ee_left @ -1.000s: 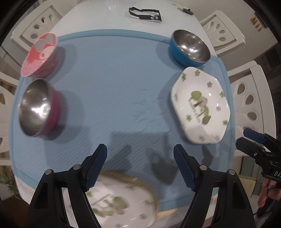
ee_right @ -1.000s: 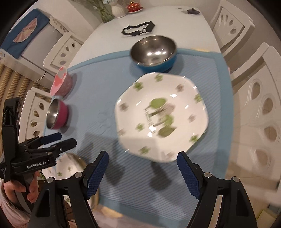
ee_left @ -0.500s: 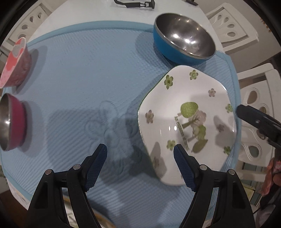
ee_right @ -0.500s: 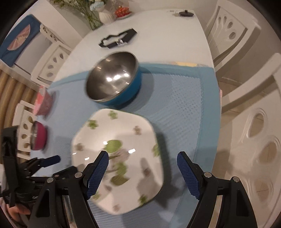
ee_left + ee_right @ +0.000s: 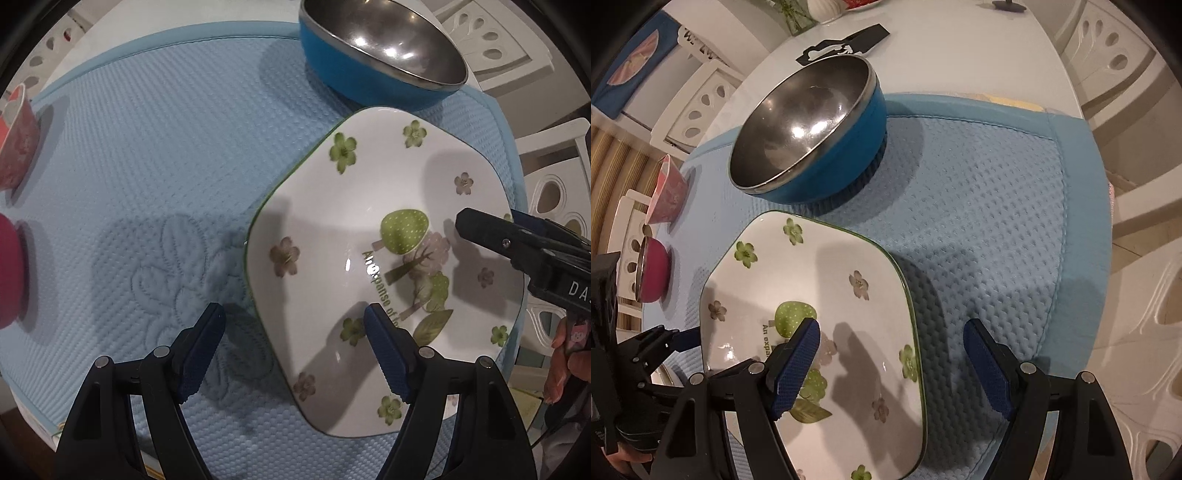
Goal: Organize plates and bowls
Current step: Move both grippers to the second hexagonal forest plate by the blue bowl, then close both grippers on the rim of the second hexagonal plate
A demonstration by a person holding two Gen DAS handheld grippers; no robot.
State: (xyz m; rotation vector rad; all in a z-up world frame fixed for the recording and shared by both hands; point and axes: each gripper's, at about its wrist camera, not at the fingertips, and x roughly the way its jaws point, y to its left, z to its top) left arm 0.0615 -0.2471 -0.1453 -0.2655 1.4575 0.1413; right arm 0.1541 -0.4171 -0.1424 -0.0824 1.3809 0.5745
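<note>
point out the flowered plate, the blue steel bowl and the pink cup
flowered plate [image 5: 369, 221], left wrist view, bare white centre.
blue steel bowl [image 5: 812, 110], right wrist view, steel inside.
pink cup [image 5: 670, 192], right wrist view, outer wall.

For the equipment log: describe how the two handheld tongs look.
Both are black plastic with two angled fingers, silver rivets at the joints and dark blue dimpled pads. The left tongs and right tongs look the same. White lettering marks the right one's body where it shows in the left camera.
</note>
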